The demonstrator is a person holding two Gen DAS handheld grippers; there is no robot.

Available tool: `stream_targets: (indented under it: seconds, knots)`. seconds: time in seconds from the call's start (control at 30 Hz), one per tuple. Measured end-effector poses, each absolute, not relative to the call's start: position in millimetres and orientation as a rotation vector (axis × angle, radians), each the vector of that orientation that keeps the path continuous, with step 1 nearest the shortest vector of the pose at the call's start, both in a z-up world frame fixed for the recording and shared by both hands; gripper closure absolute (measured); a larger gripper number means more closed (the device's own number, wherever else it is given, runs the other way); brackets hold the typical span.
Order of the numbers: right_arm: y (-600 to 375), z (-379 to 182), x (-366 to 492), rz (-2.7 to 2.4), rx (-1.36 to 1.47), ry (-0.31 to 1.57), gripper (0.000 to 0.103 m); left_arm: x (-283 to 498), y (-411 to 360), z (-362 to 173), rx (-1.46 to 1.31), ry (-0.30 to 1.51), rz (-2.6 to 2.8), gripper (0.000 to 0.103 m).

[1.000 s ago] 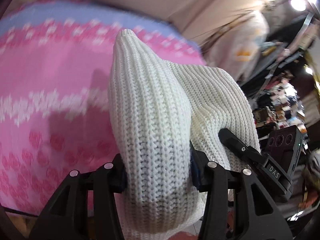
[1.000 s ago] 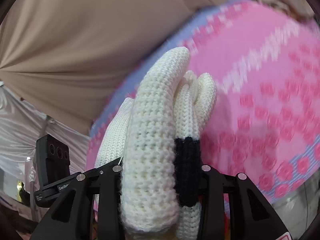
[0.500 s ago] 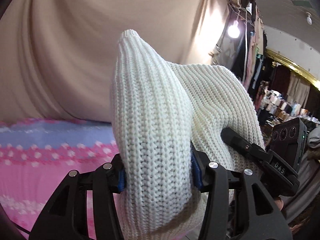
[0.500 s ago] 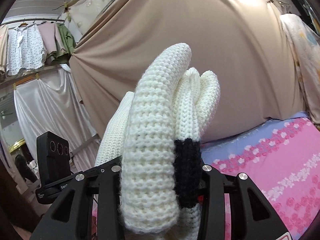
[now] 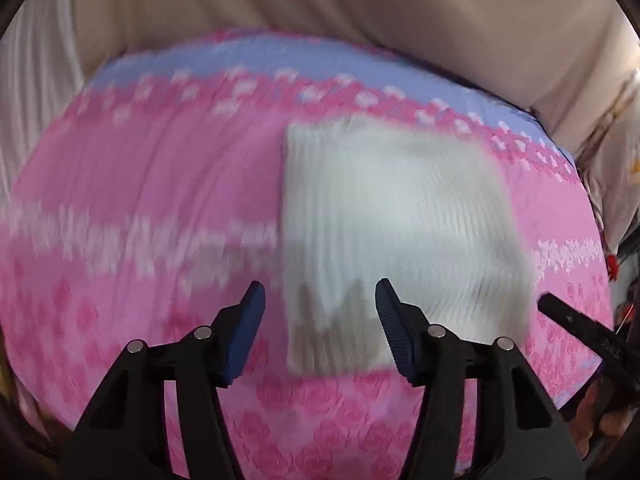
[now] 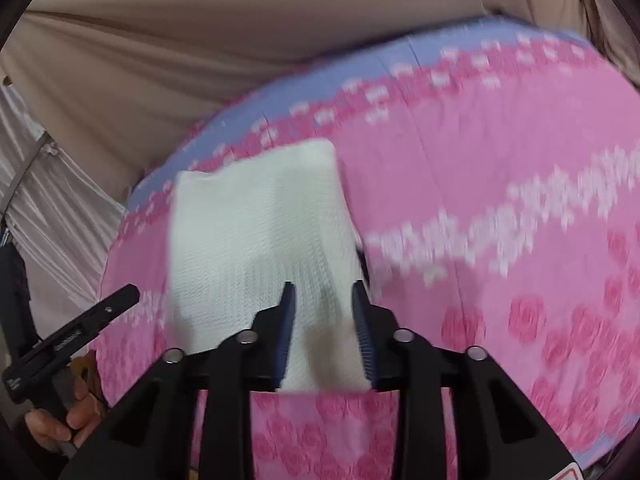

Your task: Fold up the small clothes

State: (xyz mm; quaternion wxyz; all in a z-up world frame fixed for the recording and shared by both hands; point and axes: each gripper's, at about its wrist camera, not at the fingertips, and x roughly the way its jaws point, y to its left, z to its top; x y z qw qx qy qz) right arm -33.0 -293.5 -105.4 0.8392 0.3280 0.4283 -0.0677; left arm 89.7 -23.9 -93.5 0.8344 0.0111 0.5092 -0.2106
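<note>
A white knitted garment [image 5: 396,232] lies flat as a folded rectangle on the pink flowered bedcover [image 5: 140,184]. My left gripper [image 5: 320,300] is open and empty, just above the garment's near left corner. In the right wrist view the garment [image 6: 256,240] lies ahead, and my right gripper [image 6: 324,300] is open with its jaws narrowly apart over the garment's near right edge, holding nothing. A dark patch of the garment [image 6: 363,264] peeks out at its right edge. Both views are motion-blurred.
A beige curtain [image 5: 360,8] hangs behind the bed. The bedcover has a lilac far border [image 6: 360,68]. The other gripper shows in each view, at the right edge of the left wrist view [image 5: 580,332] and lower left of the right wrist view [image 6: 68,336].
Both grippers held the garment up in the air before. Now it lies flat on the bedcover, both grippers have let go and opened, and they sit at its near edge.
</note>
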Motion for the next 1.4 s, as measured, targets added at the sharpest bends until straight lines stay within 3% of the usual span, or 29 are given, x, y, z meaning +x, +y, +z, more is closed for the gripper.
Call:
stream_targets:
  seconds: [0.2,0.33,0.47,0.5,0.53,0.67,0.77,0.8,0.87,1.0,1.13,1.27,1.4]
  knots:
    - [-278.4,-77.8,-35.2,-0.083,0.637,0.874,0.077,75.2,-10.9,-85.3,-0.036,1.057,-0.408,0.042]
    - [-268.8,-68.5,-0.8,-0.029,0.565,0.885,0.094,77.2,-39.9,-74.6,0.061,1.008,-0.401,0.042]
    - [-272.4,-112.9,30.6,-0.093,0.464,1.020,0.094,89.4,-62.7,-105.8,0.179,1.073,-0.343,0.041]
    - [-277.2,-133.3,37.1,-0.120,0.449,1.091,0.102,91.3,-63.2,-115.9,0.183,1.102,-0.339,0.040]
    - [-281.7,-143.4,38.9,-0.115,0.460,1.113,0.103,93.7,-62.9,-122.3,0.175,1.129,-0.339,0.040]
    - [-287.6,-112.9,31.8,-0.111,0.515,1.050,0.100,97.0,-60.7,-121.9,0.159,1.148,-0.348,0.040]
    - [-292.3,-105.0,32.1,-0.173,0.520,1.012,0.077,100.4,-60.8,-123.0,0.158,1.159,-0.351,0.039]
    - [-292.7,-111.1,36.6,-0.184,0.515,1.035,0.064,101.2,-60.5,-123.6,0.159,1.162,-0.352,0.039]
    - [-291.2,-132.2,50.9,-0.165,0.512,1.104,0.064,101.2,-60.2,-123.3,0.160,1.166,-0.354,0.039]
    - [-290.3,-109.4,59.7,-0.118,0.544,1.033,0.083,103.2,-59.4,-120.4,0.173,1.164,-0.362,0.038]
    - [-286.3,-69.4,63.0,-0.097,0.505,0.936,0.084,105.3,-60.1,-121.1,0.188,1.160,-0.365,0.035]
    - [-296.6,-137.6,68.9,-0.192,0.464,1.118,0.081,106.6,-60.3,-127.0,0.205,1.154,-0.360,0.029]
    - [-315.6,-123.5,51.4,-0.195,0.660,1.046,0.078,105.3,-57.5,-123.7,0.206,1.151,-0.354,0.029]
